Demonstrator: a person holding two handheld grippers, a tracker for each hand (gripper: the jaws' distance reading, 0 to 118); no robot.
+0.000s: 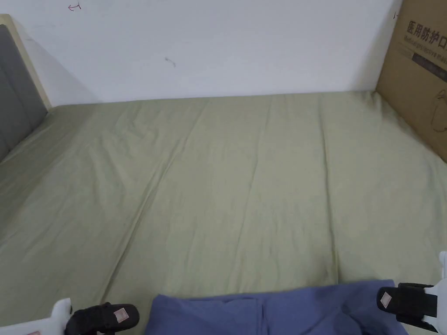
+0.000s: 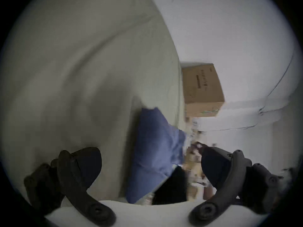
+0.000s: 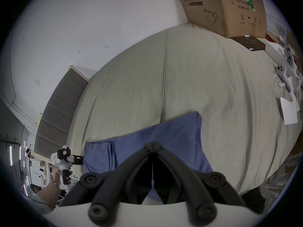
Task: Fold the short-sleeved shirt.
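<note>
So the blue shirt [image 1: 270, 312] is lying at the near edge of the bed [image 1: 227, 183], already looking partly folded, with a doubled layer on its left end. The right gripper [image 3: 152, 146] has its jaws closed tip to tip over the cloth. My guess is there's a thin bit of fabric caught between them, but the tips hide it, so I really can't tell if it's pinching the shirt or just shut above it. The left gripper [image 2: 150, 161] is spread wide and holding nothing, sitting just off the shirt's left end.

If the next move is another fold, I'd get the left one onto its corner first and clamp before lifting anything. Then raise both sides evenly so the layers don't slide apart, carry the edge straight across, and lay it down flat instead of dropping it. That sheet is already creased, so dragging will bunch things up.

View differences: the head view catches just the far strip of the shirt and the two gripper tips. The right gripper view gives nearly the whole shirt, that doubled left section, the left gripper with the hand [image 3: 61, 177] holding it, plus the cardboard box [image 3: 221, 9] and clutter along the bed's right side. The left gripper view is blurry, but it's what shows those jaws wide apart.
</note>
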